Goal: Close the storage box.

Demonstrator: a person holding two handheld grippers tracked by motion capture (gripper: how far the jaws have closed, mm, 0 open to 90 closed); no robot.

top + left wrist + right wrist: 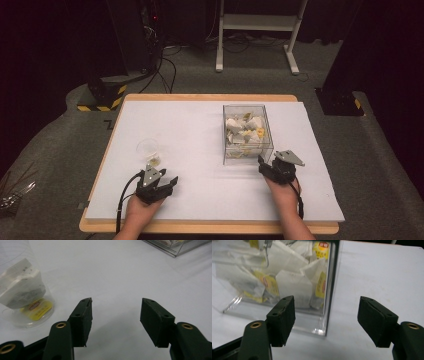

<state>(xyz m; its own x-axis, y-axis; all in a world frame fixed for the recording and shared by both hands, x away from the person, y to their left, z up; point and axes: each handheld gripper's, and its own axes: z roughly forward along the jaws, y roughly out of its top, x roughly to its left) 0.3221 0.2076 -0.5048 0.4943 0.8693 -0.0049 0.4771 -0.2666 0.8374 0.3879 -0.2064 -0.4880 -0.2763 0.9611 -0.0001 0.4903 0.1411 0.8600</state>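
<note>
- High view, lower left of frame: left gripper [161, 184] rests on the white table [200, 200], jaws apart, nothing between them.
- Lower right: right gripper [272, 170], jaws also apart and empty, at the near corner of the clear box [247, 132].
- Just beyond the left gripper: clear cup [149, 150] holding one tea bag [21, 287].
- Box, right of centre: filled with tea bags [292, 285].

Upright clear cup [148, 149] with tea bag [21, 287]; tea-bag-filled clear box [247, 131]
</note>
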